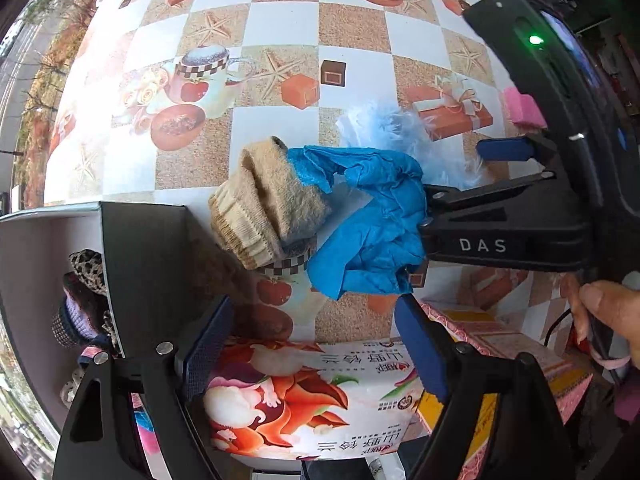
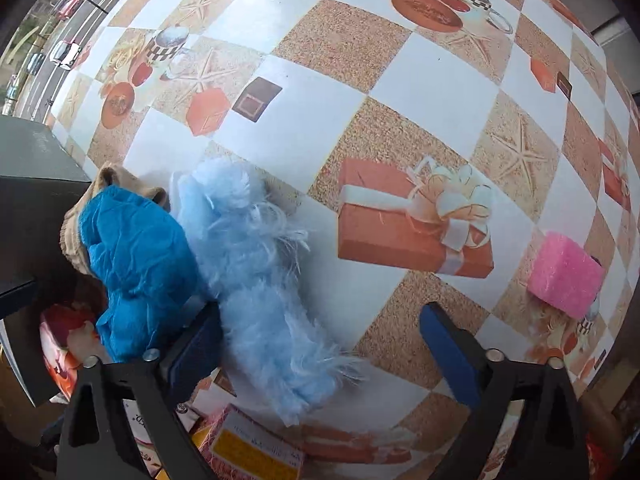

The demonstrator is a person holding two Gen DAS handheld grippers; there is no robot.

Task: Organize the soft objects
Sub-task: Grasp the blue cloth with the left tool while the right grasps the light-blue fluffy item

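Left wrist view shows the left gripper (image 1: 316,354) pointing down at the table edge, its blue pads spread wide with nothing between them; below them lies a printed tissue pack (image 1: 296,396). Just beyond the fingertips, a blue glove (image 1: 372,224) lies crumpled on the checkered tablecloth (image 1: 280,28), touching a beige knitted sock (image 1: 260,208) on its left. A dark box (image 1: 152,264) stands at the left, holding leopard-print and purple soft items (image 1: 80,304). From the right, the right gripper (image 1: 472,188) reaches in over a pale blue fluffy piece (image 1: 380,124). A hand (image 1: 612,316) grips its handle at the frame's right edge. Farther right sits a pink sponge (image 1: 524,108).

Right wrist view shows the right gripper (image 2: 320,348) with its jaws apart, straddling the lower end of the fluffy piece (image 2: 256,280); the left pad touches the fur, the right pad stands clear of it, so nothing is clamped. The glove (image 2: 136,256) lies just left of the fluff, touching it, with the sock (image 2: 76,224) behind. The pink sponge (image 2: 564,276) sits well apart to the right, on the tablecloth (image 2: 420,80).
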